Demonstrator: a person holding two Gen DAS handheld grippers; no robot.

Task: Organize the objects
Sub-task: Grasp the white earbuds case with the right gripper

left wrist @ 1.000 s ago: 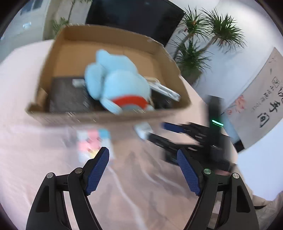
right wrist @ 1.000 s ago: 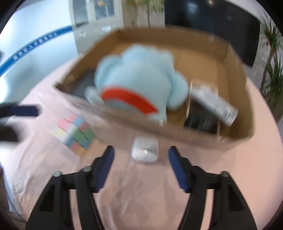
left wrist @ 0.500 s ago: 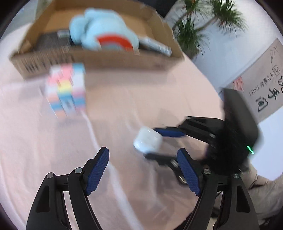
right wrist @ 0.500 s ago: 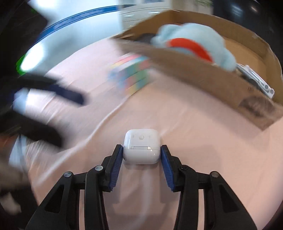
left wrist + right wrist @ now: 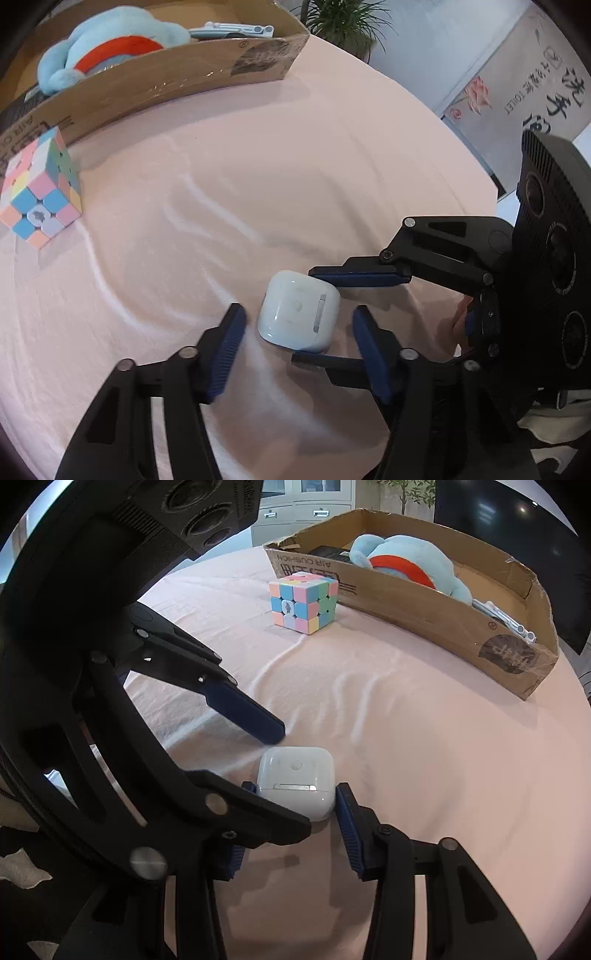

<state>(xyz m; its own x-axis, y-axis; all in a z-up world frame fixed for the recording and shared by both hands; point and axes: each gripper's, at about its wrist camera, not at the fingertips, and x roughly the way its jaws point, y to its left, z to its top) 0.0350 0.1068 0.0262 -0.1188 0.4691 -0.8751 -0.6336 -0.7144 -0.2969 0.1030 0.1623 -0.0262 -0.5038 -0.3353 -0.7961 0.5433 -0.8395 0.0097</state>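
The white earbud case (image 5: 295,781) sat on the bench, clamped between the right gripper (image 5: 291,814) pads. The left gripper (image 5: 295,336), closing, straddled it crosswise without touching, case directly ahead between its fingers.

- Bright, even indoor light; soft shadows lie under the earbud case (image 5: 298,311).
- Strong fisheye curvature, dark vignette at corners.
- Slight blur on the nearest gripper arms.

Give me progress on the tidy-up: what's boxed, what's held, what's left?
Boxed: the plush and other items already lie in the box. In hand: the right gripper grips the white case on the cloth; the left gripper is closing around it. Left: the case and the cube.
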